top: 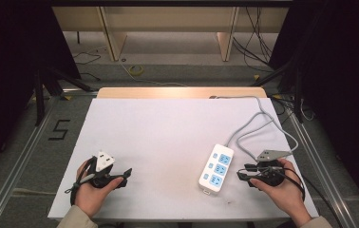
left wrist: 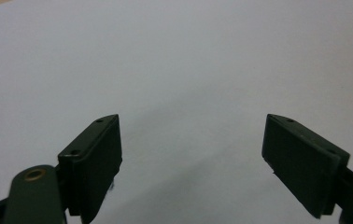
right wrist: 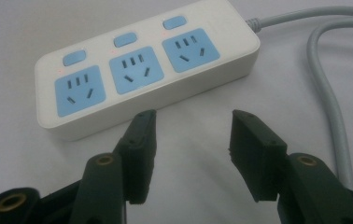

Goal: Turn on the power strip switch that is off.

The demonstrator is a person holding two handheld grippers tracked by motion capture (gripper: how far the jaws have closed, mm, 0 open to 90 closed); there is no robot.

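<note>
Both forearms come in at 6 o'clock of the high view, each hand holding a gripper low on the white table [top: 168, 142].

Left gripper [top: 125, 176] sits at about 7 o'clock of the table, in the left hand [top: 91, 190], jaws pointing toward 3 o'clock. In the left gripper view its black jaws stand well apart with bare white tabletop between them — nothing pinched.

Right gripper [top: 240, 172] sits at about 5 o'clock, in the right hand [top: 284, 190], with the grey plate [top: 272, 155] on top and jaws pointing toward 9 o'clock. In the right gripper view the right gripper [right wrist: 191, 135] is spread too, with bare table in the gap.

Strip [top: 216, 168] — white, with three blue sockets and three blue switches — lies flat just beside the right gripper, on its 9 o'clock side, apart from the jaw tips. In the right gripper view the strip [right wrist: 142, 70] lies just ahead of the jaws toward 11 o'clock, its long side facing them and near the left jaw tip, not touching.

Cord [top: 258, 123] runs from the strip's far end toward 12 o'clock, loops near the table's right edge and reaches the far edge. In the right gripper view the cord [right wrist: 328, 93] curves down past the right jaw at 3 o'clock.

Beyond the table at 12 o'clock lie grey floor and wooden furniture legs; a mark like a 5 [top: 60, 129] sits on the floor at 9 o'clock.
</note>
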